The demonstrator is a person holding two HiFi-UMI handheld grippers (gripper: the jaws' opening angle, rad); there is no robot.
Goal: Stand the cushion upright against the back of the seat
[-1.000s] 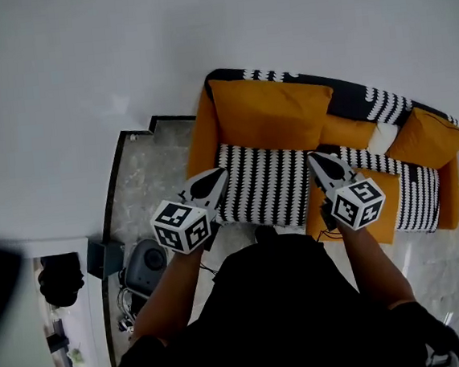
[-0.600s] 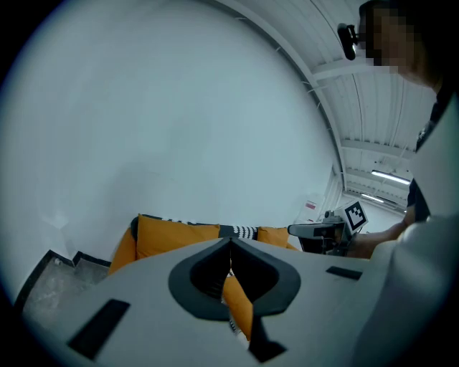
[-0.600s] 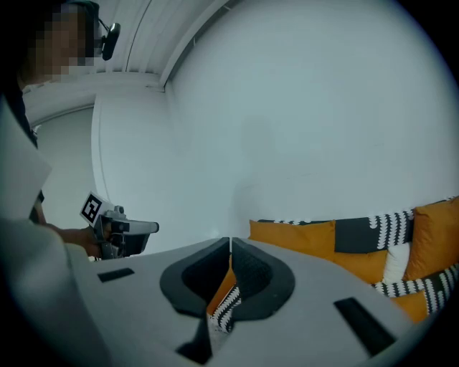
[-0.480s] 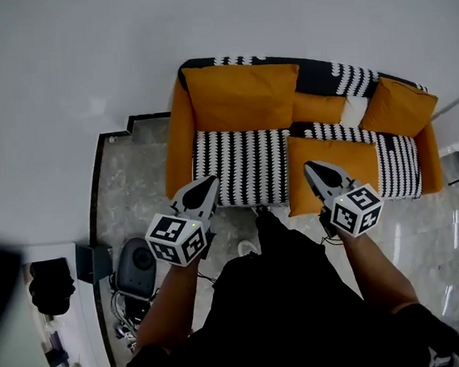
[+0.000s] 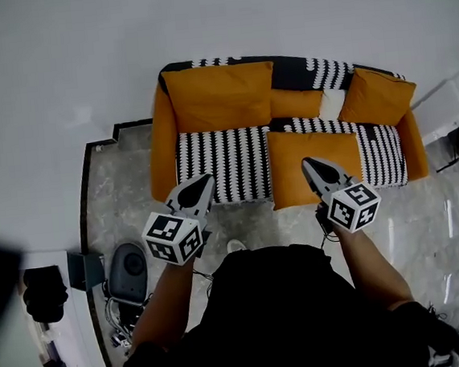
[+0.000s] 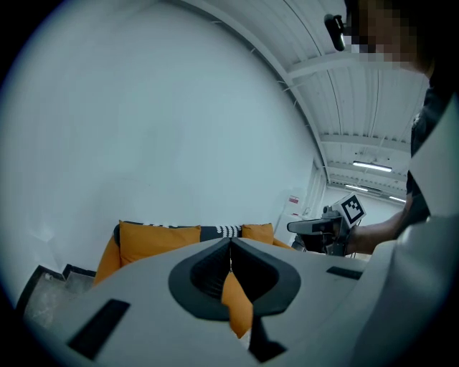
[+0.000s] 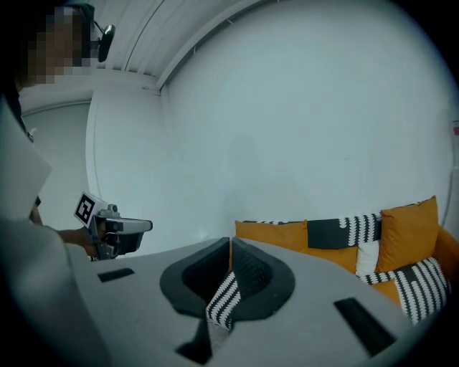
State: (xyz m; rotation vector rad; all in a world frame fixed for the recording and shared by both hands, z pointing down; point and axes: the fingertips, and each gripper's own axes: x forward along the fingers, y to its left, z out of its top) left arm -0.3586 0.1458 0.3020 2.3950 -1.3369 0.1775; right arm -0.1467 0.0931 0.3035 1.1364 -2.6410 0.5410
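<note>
On the sofa's [image 5: 161, 149] striped seat [image 5: 221, 162], right of the middle, the orange cushion [image 5: 315, 166] lies flat. Its front edge hangs a little over the front of the seat, and its rear edge is near the backrest without leaning on it. Behind it, a larger orange cushion [image 5: 220, 97] stands upright against the back at the left end. A second upright orange cushion [image 5: 374, 96] fills the right corner, with a small white cushion [image 5: 333, 104] just beside it.

Both grippers are held in front of the sofa, apart from it, and point toward it. The right gripper [image 5: 309, 164] shows over the flat cushion's front edge in the head view, though its own view puts the sofa some way off. Its jaws are clenched together with nothing between them. The left gripper [image 5: 204, 179], off the seat's left part, likewise has its jaws pressed shut and empty.

Grey marbled floor [image 5: 133, 188] lies before the sofa, a plain white wall [image 5: 198, 20] behind it. A dark rounded device [image 5: 129, 269] sits on the floor at the person's left.
</note>
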